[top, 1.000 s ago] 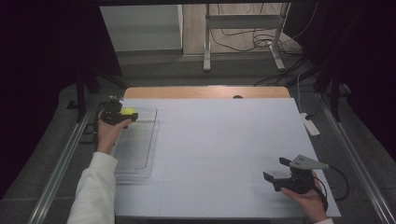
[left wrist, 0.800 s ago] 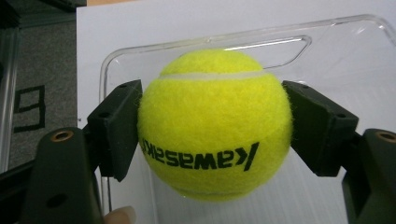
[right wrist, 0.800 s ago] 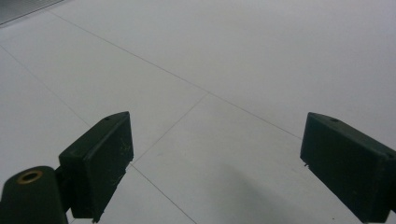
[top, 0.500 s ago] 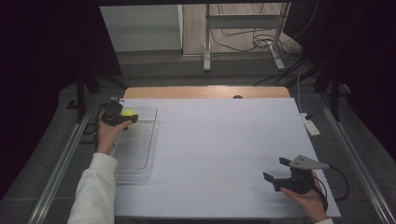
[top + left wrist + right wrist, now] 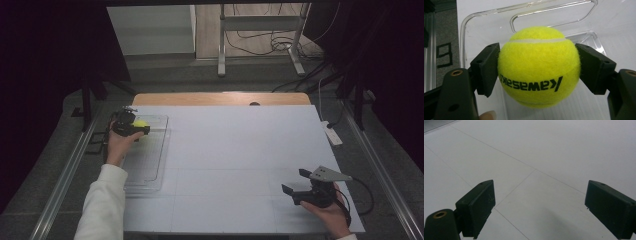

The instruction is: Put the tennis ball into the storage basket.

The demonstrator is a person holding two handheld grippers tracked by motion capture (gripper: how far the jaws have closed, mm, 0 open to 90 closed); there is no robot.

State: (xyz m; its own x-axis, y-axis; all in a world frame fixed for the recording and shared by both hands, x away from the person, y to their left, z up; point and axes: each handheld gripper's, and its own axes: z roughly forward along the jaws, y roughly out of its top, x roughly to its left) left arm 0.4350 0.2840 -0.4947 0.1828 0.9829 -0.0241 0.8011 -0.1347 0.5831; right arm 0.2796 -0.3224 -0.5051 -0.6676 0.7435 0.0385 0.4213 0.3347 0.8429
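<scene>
A yellow tennis ball with black lettering sits between the two black pads of my left gripper, which is shut on it. In the high view the ball and left gripper hang over the far end of a clear plastic tray at the table's left. The tray's rim and handle slot show behind the ball. My right gripper rests near the front right of the table, jaws wide open; in its own view the right gripper has only bare white tabletop between its pads.
The white table surface has faint grid lines. A wooden edge runs along the back. A white power strip lies off the right edge. Metal rails flank the table, and a stand rises behind it.
The left hand with the ball has shifted only slightly over the tray's far end. The right gripper has not moved.
</scene>
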